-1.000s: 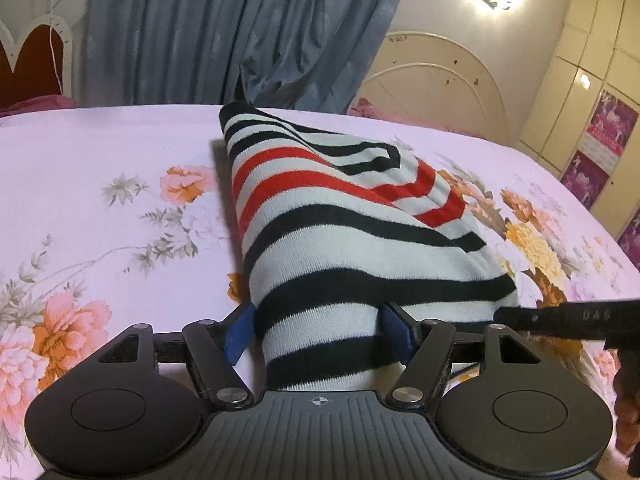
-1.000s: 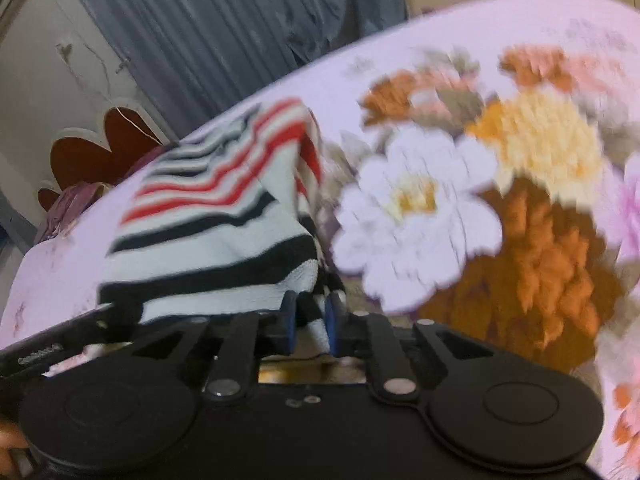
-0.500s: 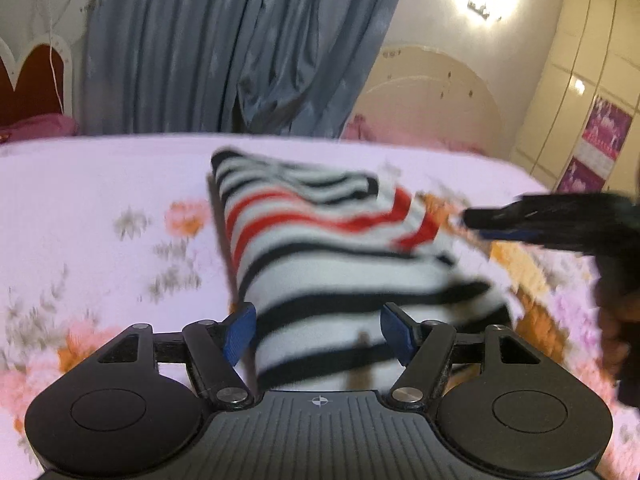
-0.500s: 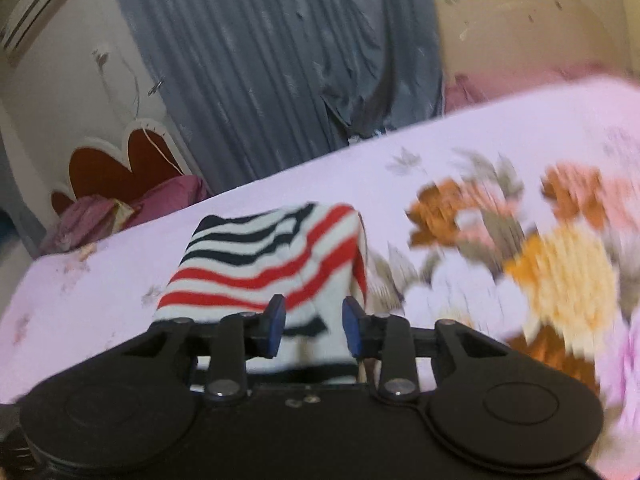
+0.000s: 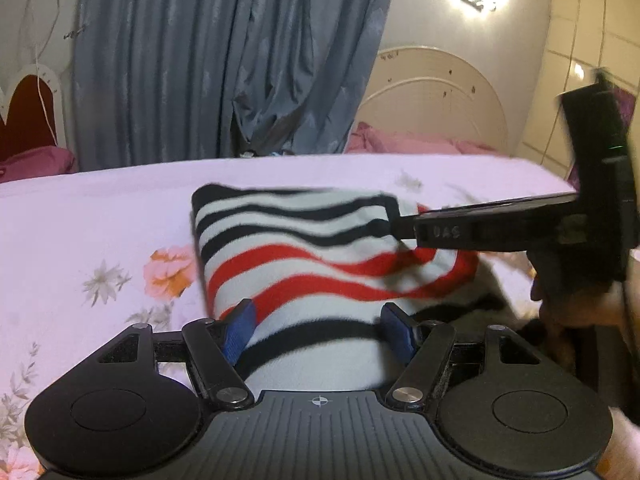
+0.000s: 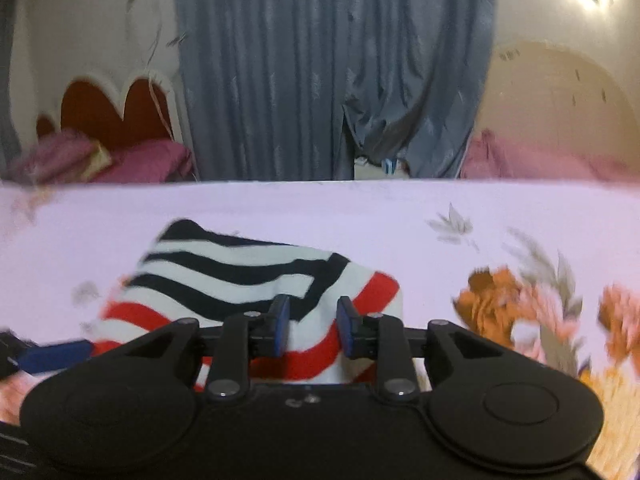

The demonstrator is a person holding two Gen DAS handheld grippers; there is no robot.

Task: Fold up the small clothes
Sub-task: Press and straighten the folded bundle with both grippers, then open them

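Observation:
A folded white garment with black and red stripes (image 5: 304, 264) lies on the flowered bedsheet (image 5: 88, 220). My left gripper (image 5: 318, 328) hangs open over its near end, the blue pads (image 5: 240, 324) standing either side of the cloth without pressing it. My right gripper (image 5: 396, 226) reaches in from the right, its tip at the black-edged fold. In the right wrist view the right gripper (image 6: 314, 326) has its jaws closing, with a gap still between the pads and the striped garment (image 6: 240, 268) showing in it. A left fingertip (image 6: 56, 356) shows at the lower left.
The pale bedsheet (image 6: 400, 216) with orange and pink flowers runs to a far edge. Behind it hang blue curtains (image 5: 224, 60), with a red headboard (image 6: 108, 108) and pink bedding to the left and a cream headboard (image 5: 436, 96) to the right. A hand (image 5: 560, 312) holds the right gripper.
The right gripper let go of the garment's near corner, rolled level and moved along the cloth to the far fold. The left gripper shifted slightly, still open.

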